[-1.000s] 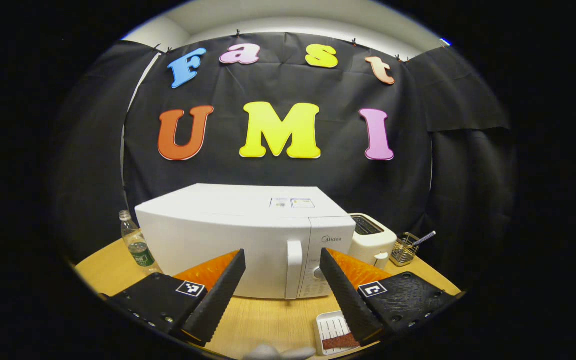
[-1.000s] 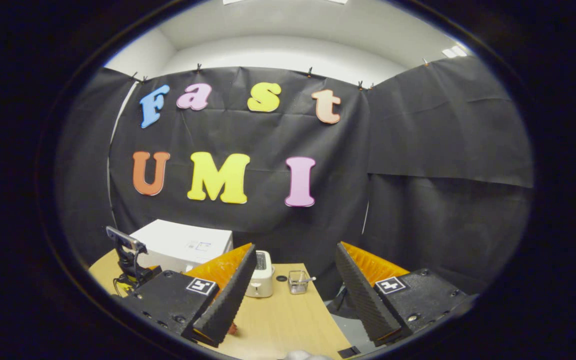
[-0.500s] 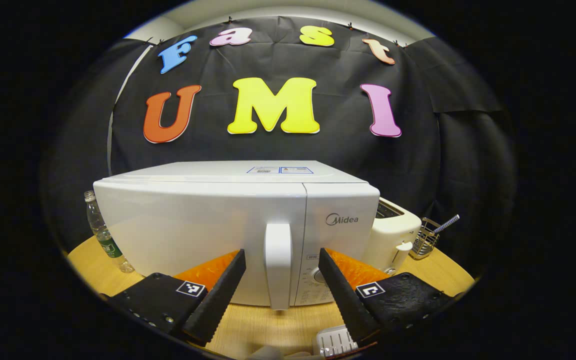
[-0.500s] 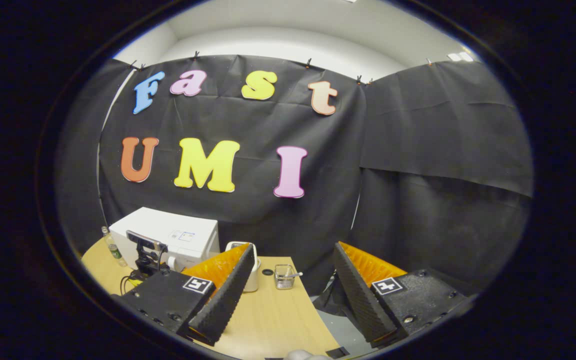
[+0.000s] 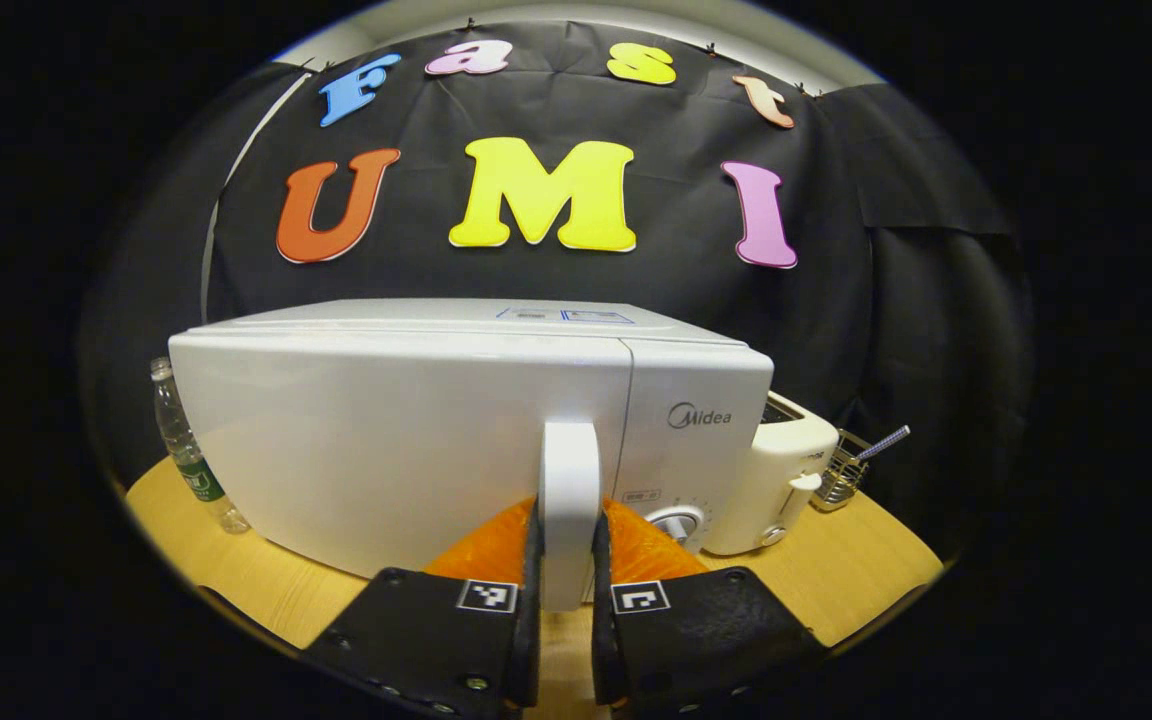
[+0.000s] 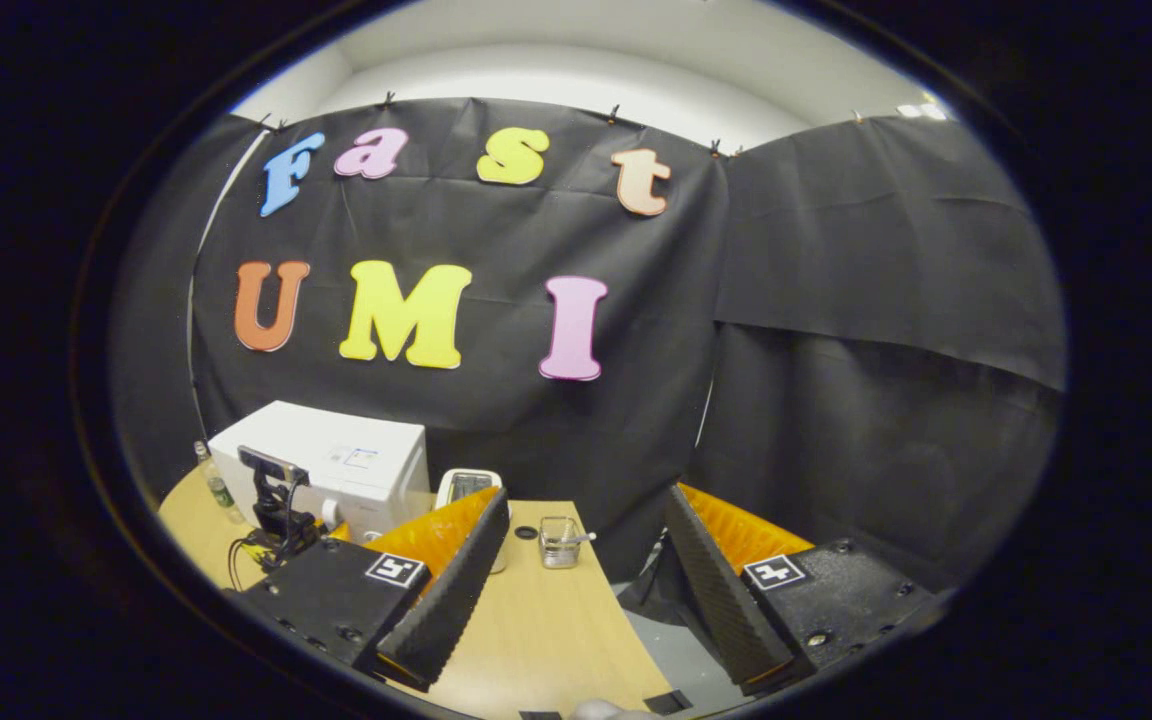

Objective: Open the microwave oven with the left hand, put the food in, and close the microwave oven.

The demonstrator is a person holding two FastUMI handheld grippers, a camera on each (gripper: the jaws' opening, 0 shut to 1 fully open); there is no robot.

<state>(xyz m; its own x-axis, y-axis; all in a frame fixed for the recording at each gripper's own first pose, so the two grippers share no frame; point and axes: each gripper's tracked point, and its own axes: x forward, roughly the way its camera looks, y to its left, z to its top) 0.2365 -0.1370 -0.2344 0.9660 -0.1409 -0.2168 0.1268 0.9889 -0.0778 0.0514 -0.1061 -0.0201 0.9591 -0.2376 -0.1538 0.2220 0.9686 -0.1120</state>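
1. In the left gripper view the left gripper (image 5: 566,560) is clamped on the microwave's door handle (image 5: 570,500): one finger presses each side of the upright white bar, low on its length.
2. The microwave (image 5: 406,440) stands on the wooden table (image 5: 236,560), and its door is shut flush with the body. From the gripper the door spreads toward 10 o'clock and the control panel sits toward 2 o'clock.
3. A knob (image 5: 678,522) on that panel peeks out at about 2 o'clock from the fingers, its lower part cut off behind the gripper body.
4. A white toaster (image 5: 781,480) stands just beside the microwave at 3 o'clock, and a small wire holder (image 5: 841,480) with a stick in it stands past the toaster.
5. A plastic bottle (image 5: 186,450) stands at 9 o'clock, near the microwave's left end.
6. The handle's lower end is hidden between the fingers, so whether it reaches the door's bottom edge cannot be told.
7. In the right gripper view the right gripper (image 6: 576,590) hangs with its fingers spread wide apart and nothing between them.
8. There the microwave (image 6: 336,465) lies far off at 10 o'clock, with the left gripper (image 6: 276,510) in front of it, small and partly hidden behind the near finger.
9. The food cannot be made out in either view.
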